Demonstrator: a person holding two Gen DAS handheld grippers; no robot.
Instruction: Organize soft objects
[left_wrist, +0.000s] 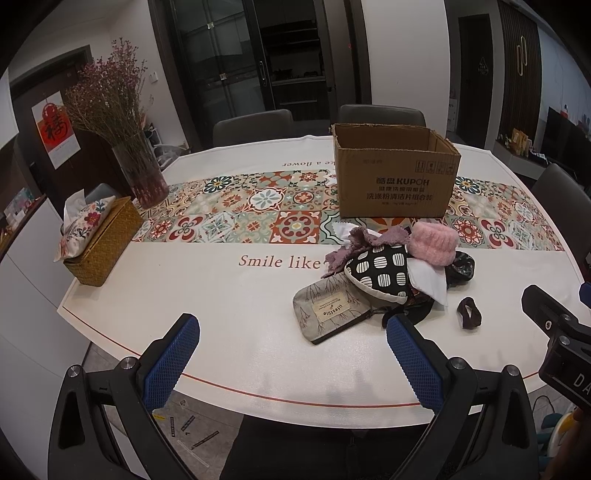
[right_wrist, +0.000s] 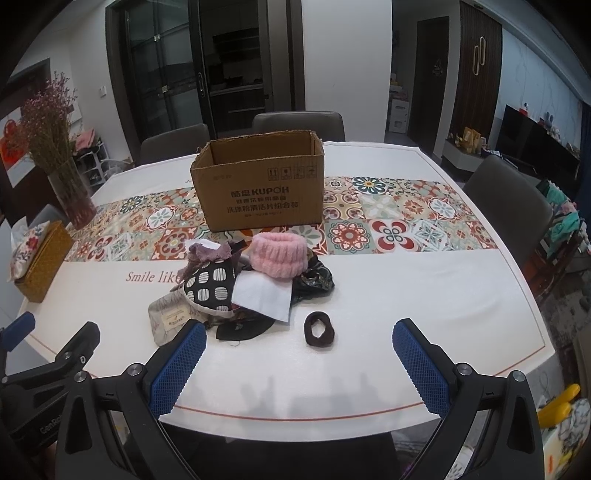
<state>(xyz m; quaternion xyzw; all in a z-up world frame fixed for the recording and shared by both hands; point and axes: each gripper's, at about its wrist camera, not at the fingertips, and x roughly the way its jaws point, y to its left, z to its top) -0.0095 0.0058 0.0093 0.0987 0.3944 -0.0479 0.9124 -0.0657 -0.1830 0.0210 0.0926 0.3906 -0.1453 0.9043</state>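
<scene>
white oval worktop (left_wrist: 207, 295) with a patterned tile runner fills the left wrist view; dark glass doors and grey chairs stand behind. a brown cardboard box (left_wrist: 395, 173) sits open on the runner, with a heap of soft cloth items (left_wrist: 388, 266) just in front of it. the left gripper (left_wrist: 291, 354) hovers near the table edge, jaws wide and empty.

from the right wrist view, the right gripper (right_wrist: 299, 362) has jaws wide, empty, near a dark brown scrunchie (right_wrist: 320, 328) just beside the heap.
</scene>
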